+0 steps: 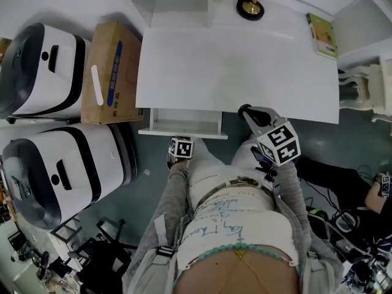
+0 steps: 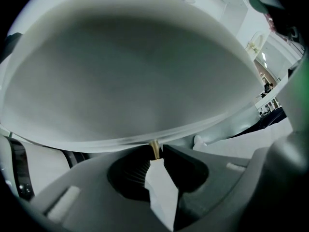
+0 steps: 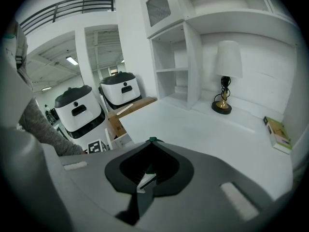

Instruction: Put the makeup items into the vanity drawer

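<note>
1. White counter [image 1: 245, 66] shows no makeup; the items appear in no view, so progress cannot be judged.
2. Box [image 1: 110, 72] label: unreadable.
3. Drawer [image 1: 184, 126] stands open under the front left edge.
4. Right gripper [image 3: 150, 141] hovers closed and empty at the front edge.
5. Left gripper [image 2: 155, 154] pinches the brass knob [image 2: 154, 147].
6. Book [image 1: 323, 35], far right corner: print illegible.

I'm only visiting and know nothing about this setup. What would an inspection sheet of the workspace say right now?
Surface: white vanity tabletop, mostly bare.
Job's things: white drawer partly open; small dark green item, pinched; no other makeup seen.
Clutter: black-and-gold lamp, green book.
Grippers: left tongs shut on small gold drawer knob; right tongs shut on the green item.
Cables: dark cables on the floor.
Surroundings: cardboard box, two white-and-black machines.
</note>
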A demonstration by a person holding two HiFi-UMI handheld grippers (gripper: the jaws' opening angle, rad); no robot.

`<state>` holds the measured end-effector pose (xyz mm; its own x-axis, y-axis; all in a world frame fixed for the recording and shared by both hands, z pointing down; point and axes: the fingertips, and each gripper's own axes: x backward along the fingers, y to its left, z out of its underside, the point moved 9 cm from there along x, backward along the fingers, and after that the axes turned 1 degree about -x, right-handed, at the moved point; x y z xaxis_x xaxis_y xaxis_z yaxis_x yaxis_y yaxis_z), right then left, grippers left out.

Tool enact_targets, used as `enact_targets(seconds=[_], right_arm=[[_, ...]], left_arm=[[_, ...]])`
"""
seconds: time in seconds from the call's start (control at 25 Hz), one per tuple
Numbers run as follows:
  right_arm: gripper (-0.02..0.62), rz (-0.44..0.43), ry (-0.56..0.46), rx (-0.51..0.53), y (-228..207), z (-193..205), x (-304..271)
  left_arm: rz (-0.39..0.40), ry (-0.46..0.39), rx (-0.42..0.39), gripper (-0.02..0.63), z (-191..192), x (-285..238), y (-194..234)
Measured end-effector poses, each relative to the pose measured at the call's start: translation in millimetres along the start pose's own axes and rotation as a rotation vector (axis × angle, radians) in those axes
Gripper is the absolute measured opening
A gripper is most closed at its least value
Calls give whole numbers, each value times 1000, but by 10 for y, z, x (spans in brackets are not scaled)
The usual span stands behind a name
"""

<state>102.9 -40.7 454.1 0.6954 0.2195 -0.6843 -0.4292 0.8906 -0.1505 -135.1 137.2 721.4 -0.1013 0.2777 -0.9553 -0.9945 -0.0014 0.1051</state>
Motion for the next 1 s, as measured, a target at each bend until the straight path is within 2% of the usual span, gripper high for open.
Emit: enact_targets(seconds=[1.0], right_arm=[[29, -116, 44, 119, 299, -158, -294]], left_arm=[[1, 7, 26, 89, 374, 95, -135]])
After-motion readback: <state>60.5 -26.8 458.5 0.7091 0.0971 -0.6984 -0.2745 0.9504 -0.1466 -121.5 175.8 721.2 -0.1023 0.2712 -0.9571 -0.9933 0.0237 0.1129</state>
